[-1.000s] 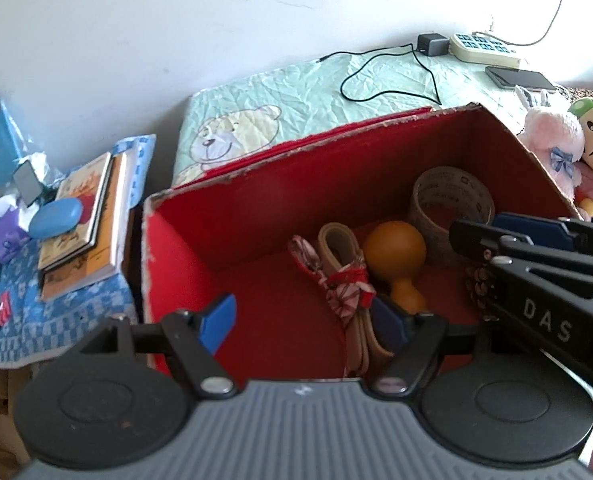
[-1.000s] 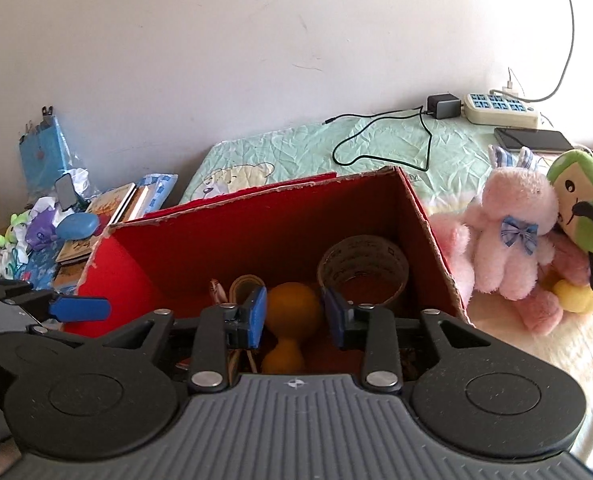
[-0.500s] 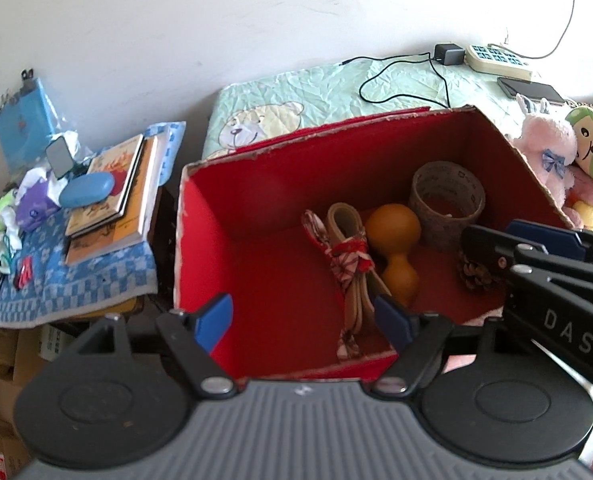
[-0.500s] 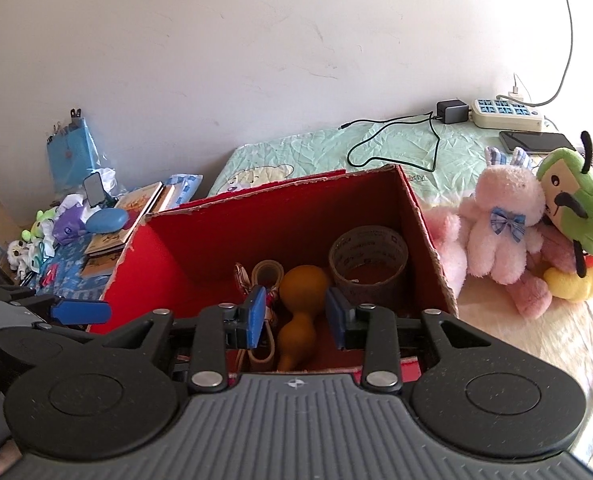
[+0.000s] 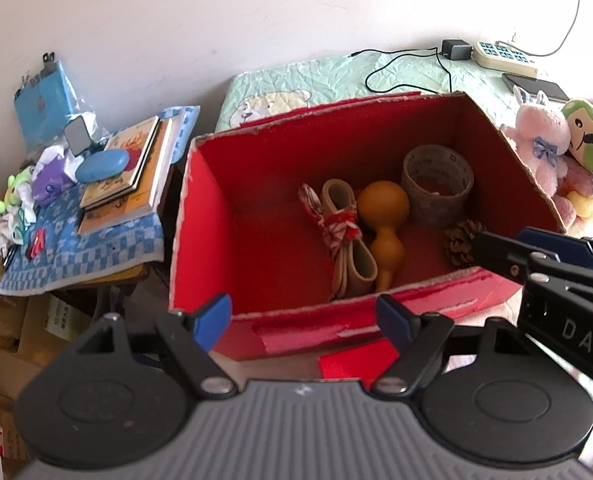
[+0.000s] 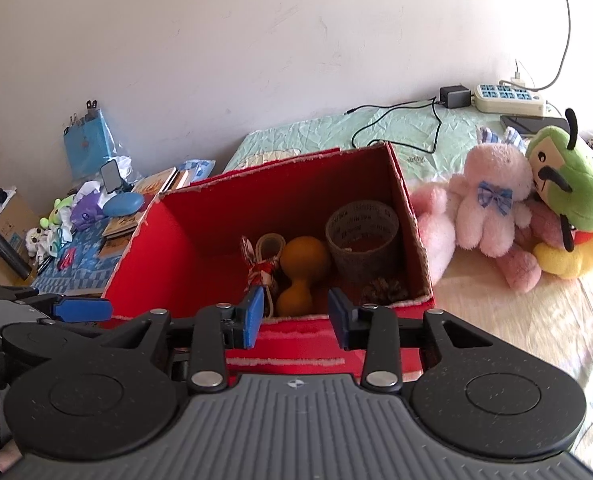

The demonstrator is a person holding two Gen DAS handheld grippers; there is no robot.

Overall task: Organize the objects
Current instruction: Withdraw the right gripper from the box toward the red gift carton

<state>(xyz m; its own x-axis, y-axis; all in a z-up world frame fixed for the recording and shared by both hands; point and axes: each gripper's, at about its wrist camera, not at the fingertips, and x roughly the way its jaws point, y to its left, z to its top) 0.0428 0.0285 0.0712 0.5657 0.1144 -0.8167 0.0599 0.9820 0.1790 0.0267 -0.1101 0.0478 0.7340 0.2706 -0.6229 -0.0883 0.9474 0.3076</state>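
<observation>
A red open box (image 5: 200, 216) (image 6: 410, 216) stands on the bed. Inside lie an orange gourd (image 5: 383, 216) (image 6: 302, 266), a folded strap tied with red cloth (image 5: 346, 236) (image 6: 261, 266), a roll of tape (image 5: 436, 182) (image 6: 362, 236) and a pine cone (image 5: 460, 240) (image 6: 382, 290). My left gripper (image 5: 304, 318) is open and empty, in front of the box's near wall. My right gripper (image 6: 295, 318) is open and empty, also before the near wall; it shows at the right edge of the left wrist view (image 5: 536, 256).
Pink plush rabbit (image 6: 492, 200) (image 5: 540, 148) and green plush toy (image 6: 568, 184) lie right of the box. Power strip (image 6: 508, 98), charger cable (image 6: 396, 120) and phone (image 5: 534, 86) lie behind. A side table with books (image 5: 128, 172), blue case (image 5: 102, 164) and small toys stands left.
Both grippers have pulled back and up from the box, so its near wall and front now show. Both stay open and empty. The box contents have not moved.
</observation>
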